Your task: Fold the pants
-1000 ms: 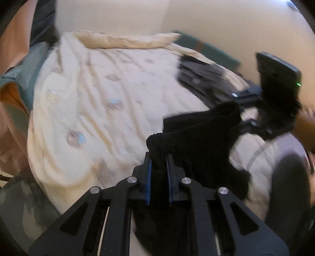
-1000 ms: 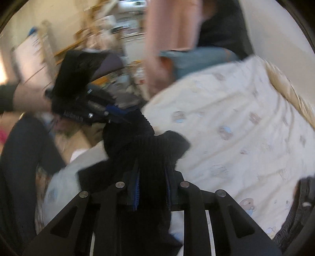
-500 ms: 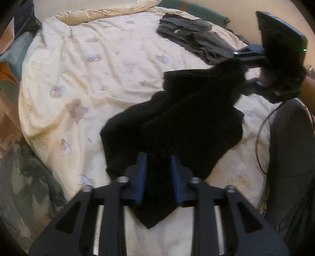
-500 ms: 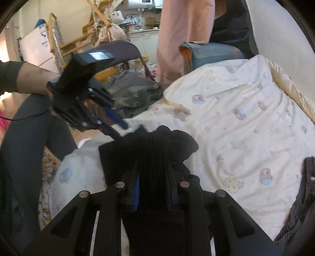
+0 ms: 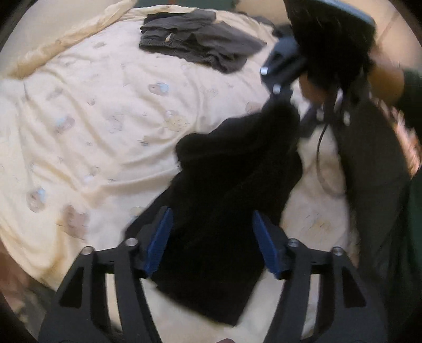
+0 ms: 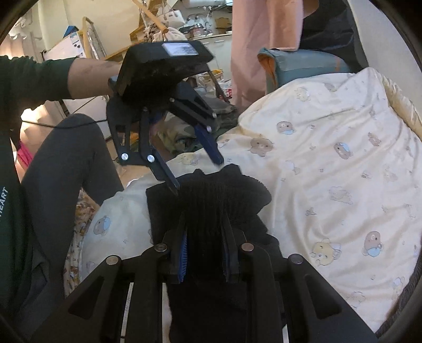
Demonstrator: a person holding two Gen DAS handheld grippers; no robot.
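left wrist view, black pants (image 5: pixel 232 184) lying between opening jaws, untouched, right jaws clamping its ribbed edge

Motion blur is smearing the black handheld right gripper (image 5: pixel 287 76); below both tools, the black ribbed fabric pants (image 6: pixel 224 200) are running off frame.

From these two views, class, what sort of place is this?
Likely a lived-in bedroom at home: a bed under a bear-print quilt, folded grey trousers lying on it, and cluttered kitchen shelves behind.
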